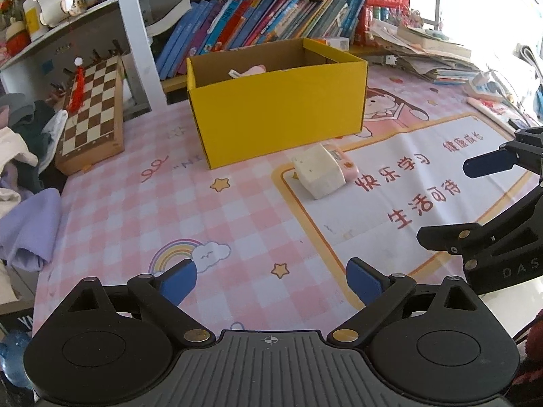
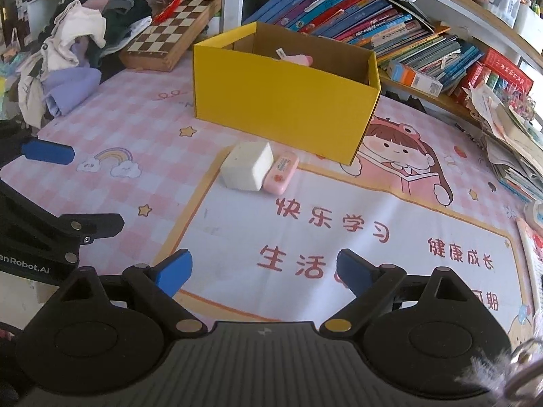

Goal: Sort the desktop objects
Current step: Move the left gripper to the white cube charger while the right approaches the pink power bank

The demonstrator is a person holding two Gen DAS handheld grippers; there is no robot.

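We hold both grippers low over the mat (image 2: 142, 142), each empty with its blue pads spread wide: the left gripper (image 1: 271, 279) and the right gripper (image 2: 264, 271). On the left gripper's side we read "enRobot.AI"; on the right one's, "DAS". The mat's red print reads 快乐学习, 生活可期 and 健康成长. Farther out, a white block (image 2: 247, 166) and a pink case (image 2: 281, 173) lie touching, side by side, near the box (image 2: 281, 101). The case's long axis runs toward the box; its label is too small to read. The yellow box stands open, something pink (image 2: 298, 59) inside. Beyond lie a chessboard (image 2: 169, 34) and leaning books (image 2: 356, 13).
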